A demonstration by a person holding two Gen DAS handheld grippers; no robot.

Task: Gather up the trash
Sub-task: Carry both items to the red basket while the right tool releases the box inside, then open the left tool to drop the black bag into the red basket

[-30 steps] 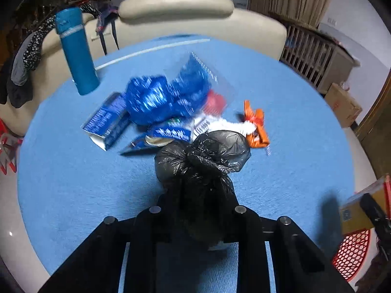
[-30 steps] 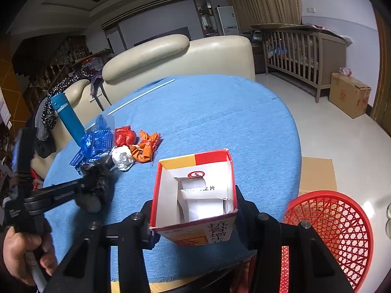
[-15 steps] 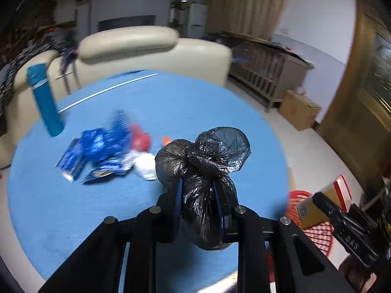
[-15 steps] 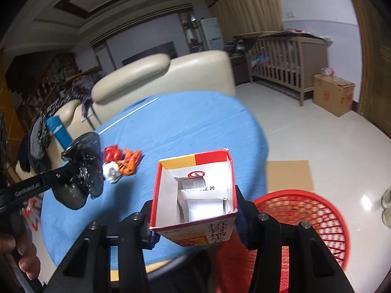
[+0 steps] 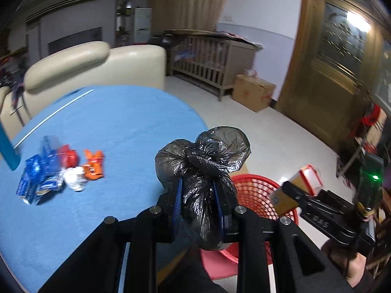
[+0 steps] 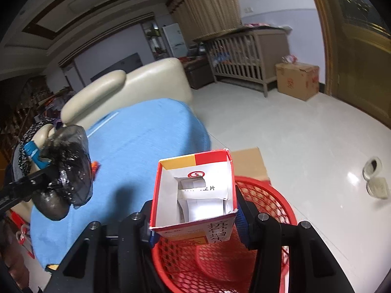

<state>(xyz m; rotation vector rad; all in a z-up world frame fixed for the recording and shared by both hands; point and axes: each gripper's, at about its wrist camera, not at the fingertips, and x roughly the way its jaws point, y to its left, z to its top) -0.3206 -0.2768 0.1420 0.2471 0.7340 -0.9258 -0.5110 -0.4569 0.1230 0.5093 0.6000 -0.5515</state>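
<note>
L claw [image 5: 200, 202] clamped on knotted black trash bag [image 5: 202, 161]; bag pinched betw. both blue pads, knot bulging above fingers, bottom hanging below. Bag is off the tabletop [image 5: 122, 127], held over its near edge. Red mesh basket [image 5: 259, 195] on floor just right of and below L claw. Loose wrappers (blue, red, orange, white) [image 5: 61, 171] lie on tabletop well left of L claw.

R claw [image 6: 194, 216] holding open red/yellow carton [image 6: 195, 190], pads pressing its two sides, open end facing cam, white paper inside. Carton sits directly above basket; basket rim [image 6: 276, 195] visible just behind and below R claw. L claw w/ bag seen left of R claw.
</note>
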